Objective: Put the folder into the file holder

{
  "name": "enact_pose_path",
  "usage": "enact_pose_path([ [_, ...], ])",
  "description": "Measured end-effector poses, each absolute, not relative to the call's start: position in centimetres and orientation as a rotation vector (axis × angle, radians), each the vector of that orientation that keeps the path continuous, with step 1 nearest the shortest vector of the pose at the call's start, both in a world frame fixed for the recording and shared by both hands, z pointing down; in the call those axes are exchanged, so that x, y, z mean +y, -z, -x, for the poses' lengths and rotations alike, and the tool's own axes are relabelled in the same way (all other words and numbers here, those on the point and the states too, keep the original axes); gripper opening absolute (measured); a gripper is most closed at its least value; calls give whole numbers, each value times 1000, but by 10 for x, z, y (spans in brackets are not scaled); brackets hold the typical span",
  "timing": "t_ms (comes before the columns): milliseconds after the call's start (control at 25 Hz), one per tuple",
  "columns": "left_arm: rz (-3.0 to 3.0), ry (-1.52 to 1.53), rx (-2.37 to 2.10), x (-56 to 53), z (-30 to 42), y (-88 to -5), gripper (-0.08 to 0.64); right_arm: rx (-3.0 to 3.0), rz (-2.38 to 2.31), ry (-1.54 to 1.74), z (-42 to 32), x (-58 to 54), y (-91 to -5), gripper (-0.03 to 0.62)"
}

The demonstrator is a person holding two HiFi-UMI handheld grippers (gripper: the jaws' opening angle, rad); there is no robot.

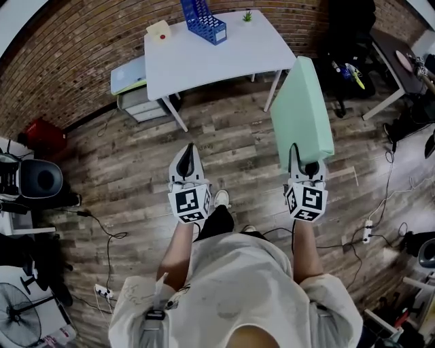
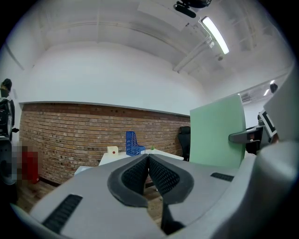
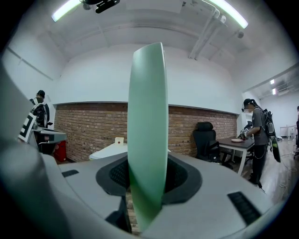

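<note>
A pale green folder (image 1: 302,112) stands on edge in my right gripper (image 1: 304,162), which is shut on its lower end. In the right gripper view the folder (image 3: 148,116) rises edge-on between the pads of the right gripper (image 3: 147,175) and hides much of what lies ahead. My left gripper (image 1: 189,151) is shut with nothing in it, and its pads meet in the left gripper view (image 2: 148,158). Ahead, a blue file holder (image 1: 204,20) stands at the far side of a white table (image 1: 224,58). From the left gripper the file holder (image 2: 133,144) shows small, with the folder (image 2: 217,130) to its right.
On the table are a small cream box (image 1: 160,30) and a tiny green plant (image 1: 247,15). A drawer unit (image 1: 136,95) sits beside the table's left leg. A black chair (image 1: 346,34) and another desk (image 1: 401,75) stand at right, where a person (image 3: 257,135) stands. Cables (image 1: 102,234) lie on the wooden floor.
</note>
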State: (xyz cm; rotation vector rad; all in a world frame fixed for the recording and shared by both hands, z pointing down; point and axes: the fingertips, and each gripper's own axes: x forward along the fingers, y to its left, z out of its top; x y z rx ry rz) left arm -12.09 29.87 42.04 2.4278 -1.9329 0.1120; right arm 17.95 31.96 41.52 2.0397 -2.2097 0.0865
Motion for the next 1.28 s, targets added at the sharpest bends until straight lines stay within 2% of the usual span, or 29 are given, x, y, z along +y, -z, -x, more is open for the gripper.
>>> enact_pose_path([
  [760,-2436,-88,-1854,155,153,-428,15,-2188,-2044,-72,-141,190,-414,167],
  [1280,-2451,-106,-1829,109,171,-427,15,-2196,-2095,-54,-121,148,-399,167],
])
